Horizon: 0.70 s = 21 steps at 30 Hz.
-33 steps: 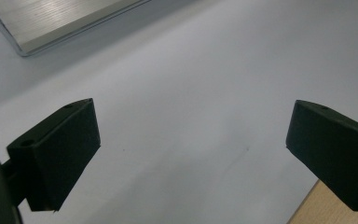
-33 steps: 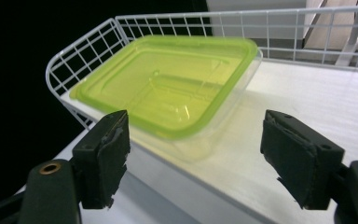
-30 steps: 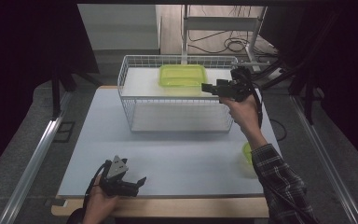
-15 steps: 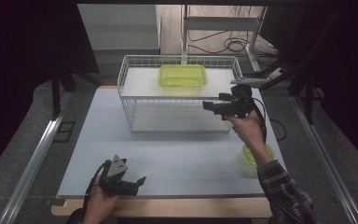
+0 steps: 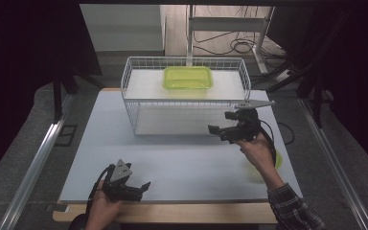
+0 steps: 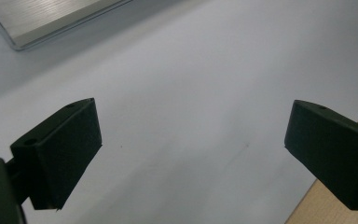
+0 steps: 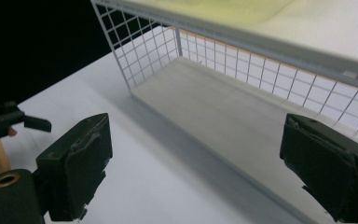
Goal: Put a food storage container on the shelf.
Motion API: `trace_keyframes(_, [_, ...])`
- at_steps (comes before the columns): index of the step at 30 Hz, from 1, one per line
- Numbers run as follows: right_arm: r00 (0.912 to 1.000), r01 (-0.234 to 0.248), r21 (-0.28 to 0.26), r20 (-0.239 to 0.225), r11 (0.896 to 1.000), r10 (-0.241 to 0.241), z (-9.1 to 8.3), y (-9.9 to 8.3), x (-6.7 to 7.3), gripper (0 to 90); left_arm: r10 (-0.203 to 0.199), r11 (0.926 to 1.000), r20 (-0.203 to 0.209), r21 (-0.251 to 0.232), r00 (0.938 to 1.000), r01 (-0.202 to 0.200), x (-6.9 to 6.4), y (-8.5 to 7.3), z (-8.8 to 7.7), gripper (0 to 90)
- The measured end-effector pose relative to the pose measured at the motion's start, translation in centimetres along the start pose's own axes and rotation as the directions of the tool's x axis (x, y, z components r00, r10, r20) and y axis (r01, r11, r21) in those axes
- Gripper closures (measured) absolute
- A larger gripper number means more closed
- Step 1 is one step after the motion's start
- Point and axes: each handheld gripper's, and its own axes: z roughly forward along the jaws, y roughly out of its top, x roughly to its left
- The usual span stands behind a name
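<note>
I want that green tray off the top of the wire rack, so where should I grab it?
Grip the green tray by its near long rim, coming from above on your side. It lies flat and shallow on the wire rack, so probably only the raised rim offers the fingers a hold.

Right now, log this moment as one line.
left gripper: open, empty | right gripper: open, empty, before wire rack | green tray: on rack top

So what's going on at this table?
A person holds a gripper in each hand. The right gripper hangs open and empty in front of the wire rack, whose top shelf holds a green tray. The left gripper rests open near the table's front edge.
</note>
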Motion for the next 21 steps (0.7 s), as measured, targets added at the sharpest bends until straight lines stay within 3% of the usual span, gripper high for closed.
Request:
trace_keyframes(7, [0.9998, 0.019, 0.019, -0.011, 1.0, -0.019, -0.1, -2.7, 0.5, 7.2, 0.007, 0.9999, 0.016, -0.012, 0.9998, -0.007, 0.0, 0.0, 0.0, 3.6])
trace_keyframes(15, [0.9996, 0.007, 0.011, -0.028, 1.0, -0.007, -0.4, -5.3, 0.9, 6.9, 0.011, 0.9999, 0.02, -0.011, 0.9997, -0.011, 0.0, 0.0, 0.0, 3.4])
trace_keyframes(21, [0.9997, 0.022, 0.034, -0.013, 0.999, -0.022, -0.5, -6.8, 1.6, 5.9, 0.021, 0.9998, 0.025, -0.005, 0.9995, -0.02, -0.2, 0.0, 0.0, 3.3])
